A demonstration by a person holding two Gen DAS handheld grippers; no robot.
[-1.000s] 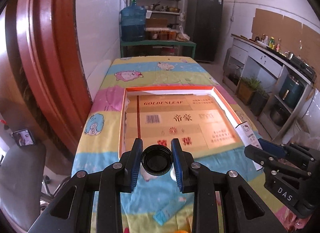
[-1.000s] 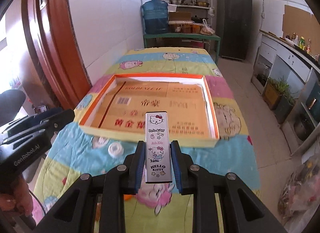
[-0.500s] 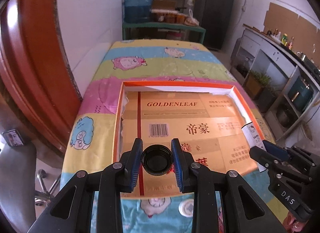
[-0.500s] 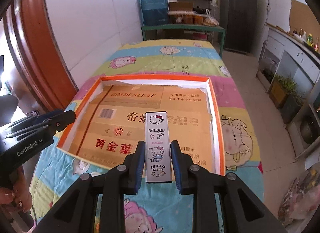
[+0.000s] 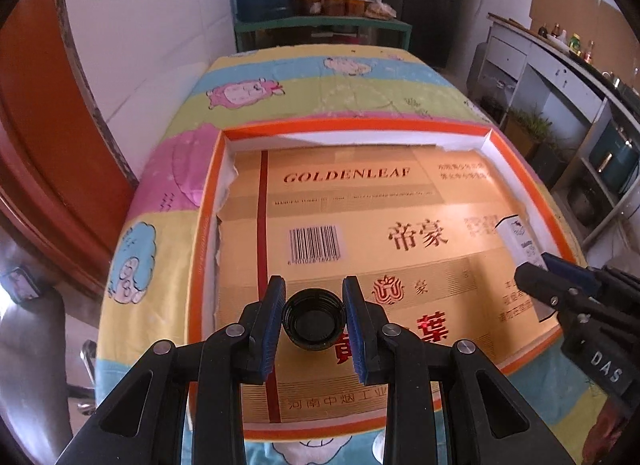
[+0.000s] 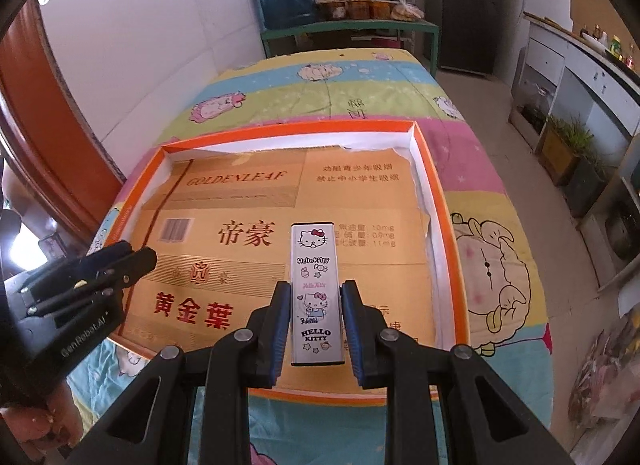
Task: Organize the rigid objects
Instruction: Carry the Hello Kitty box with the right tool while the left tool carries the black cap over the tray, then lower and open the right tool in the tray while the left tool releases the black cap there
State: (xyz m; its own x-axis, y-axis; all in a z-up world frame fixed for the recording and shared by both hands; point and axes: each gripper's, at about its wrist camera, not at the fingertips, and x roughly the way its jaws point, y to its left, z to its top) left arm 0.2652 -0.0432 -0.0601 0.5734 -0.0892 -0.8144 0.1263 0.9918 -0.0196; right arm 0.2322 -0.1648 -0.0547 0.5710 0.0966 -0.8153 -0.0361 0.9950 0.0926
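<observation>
A black bottle cap (image 5: 313, 320) is clamped in the left gripper (image 5: 313, 323), a Hello Kitty case (image 6: 316, 293) in the right gripper (image 6: 316, 323) — both have been carried from the tablecloth's near edge over the orange-rimmed tray (image 5: 202, 225), so release inside seems next.

I have carried my left gripper (image 5: 313, 323) forward and down: it was short of the orange-rimmed tray (image 5: 202, 233), and now its black cap (image 5: 313, 323) hangs over the tray's near left part. My right gripper (image 6: 316, 323) has brought the Hello Kitty box (image 6: 316, 289) over the near right part.
</observation>
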